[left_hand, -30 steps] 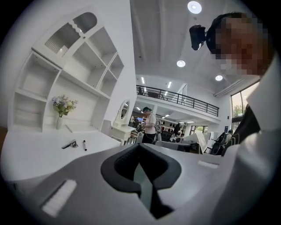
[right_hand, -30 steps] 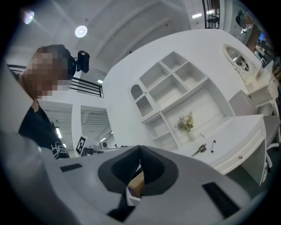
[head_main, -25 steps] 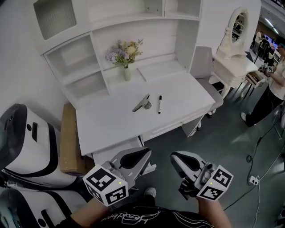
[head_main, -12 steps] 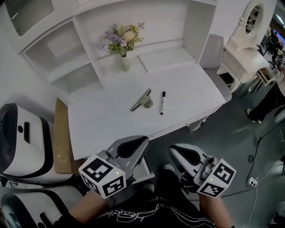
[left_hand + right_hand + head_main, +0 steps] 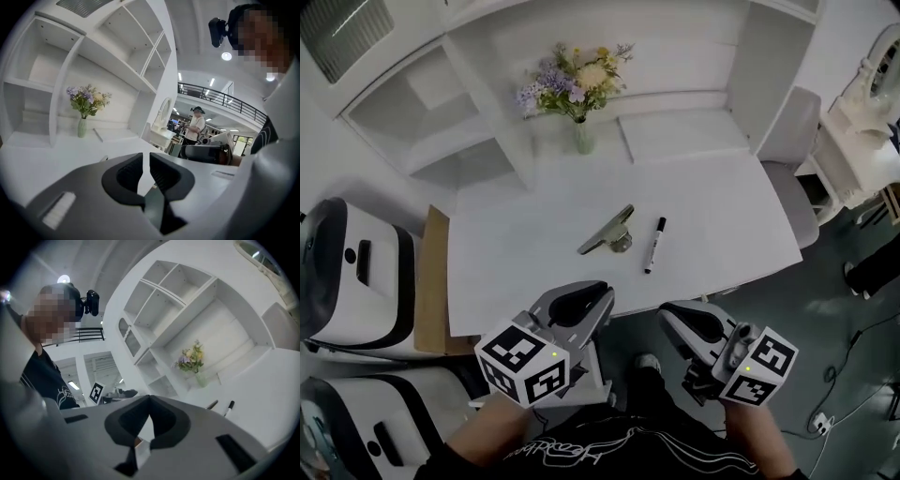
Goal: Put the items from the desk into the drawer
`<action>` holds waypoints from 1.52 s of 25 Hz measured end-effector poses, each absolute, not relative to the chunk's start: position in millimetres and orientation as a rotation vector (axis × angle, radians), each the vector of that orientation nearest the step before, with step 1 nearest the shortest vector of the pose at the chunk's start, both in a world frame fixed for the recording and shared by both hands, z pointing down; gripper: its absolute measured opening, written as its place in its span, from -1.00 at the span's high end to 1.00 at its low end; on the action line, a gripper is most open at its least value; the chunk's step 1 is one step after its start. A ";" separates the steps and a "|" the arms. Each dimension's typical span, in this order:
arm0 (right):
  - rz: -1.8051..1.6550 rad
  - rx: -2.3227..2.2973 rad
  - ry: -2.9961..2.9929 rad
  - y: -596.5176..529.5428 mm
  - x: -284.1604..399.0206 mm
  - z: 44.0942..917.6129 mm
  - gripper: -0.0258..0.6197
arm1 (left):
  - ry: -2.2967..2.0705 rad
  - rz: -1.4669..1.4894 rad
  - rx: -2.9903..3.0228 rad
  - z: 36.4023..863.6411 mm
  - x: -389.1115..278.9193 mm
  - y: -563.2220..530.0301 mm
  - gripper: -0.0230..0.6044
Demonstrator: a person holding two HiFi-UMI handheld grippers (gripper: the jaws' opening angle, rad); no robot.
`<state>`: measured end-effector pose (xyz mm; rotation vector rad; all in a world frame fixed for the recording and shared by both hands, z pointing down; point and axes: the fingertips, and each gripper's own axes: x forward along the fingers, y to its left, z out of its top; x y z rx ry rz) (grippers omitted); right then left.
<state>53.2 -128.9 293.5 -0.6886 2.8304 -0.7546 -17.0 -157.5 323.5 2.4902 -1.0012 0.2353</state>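
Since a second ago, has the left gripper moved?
Yes. The left gripper has come forward toward the desk; its tips now overlap the front edge; earlier they stopped short.

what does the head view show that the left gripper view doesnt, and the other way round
Only the head view: the black marker lying on the white desk, the cardboard sheet beside it and the white-and-black machines at the left.
Only the left gripper view: a person standing far off, a balcony railing and ceiling lights.
Both: the desk, the vase of flowers, the shelves and the left gripper, its jaws together with nothing between them.
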 end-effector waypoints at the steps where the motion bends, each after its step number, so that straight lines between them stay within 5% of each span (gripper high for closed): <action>1: -0.772 -0.675 2.835 -137.1 58.4 297.6 0.90 | -1.012 0.253 2.484 328.5 -13.6 -165.7 0.78; 9: -0.905 -0.593 2.839 -181.6 90.0 331.2 0.90 | -1.138 0.462 2.456 378.7 3.4 -227.6 0.29; 19: -0.983 -0.636 2.848 -210.7 135.6 362.3 0.90 | -1.252 0.840 2.419 459.8 2.8 -288.6 0.21; 24: -1.049 -0.638 2.812 -213.5 147.4 372.1 0.90 | -1.301 1.056 2.359 499.4 -10.2 -298.8 0.27; 33: -1.154 -0.640 2.735 -215.9 160.9 381.4 0.90 | -1.374 1.473 2.460 515.0 -12.8 -303.2 0.74; 38: -1.227 -0.656 2.695 -216.7 164.8 390.6 0.90 | -1.391 1.640 2.489 512.2 -11.6 -302.4 0.78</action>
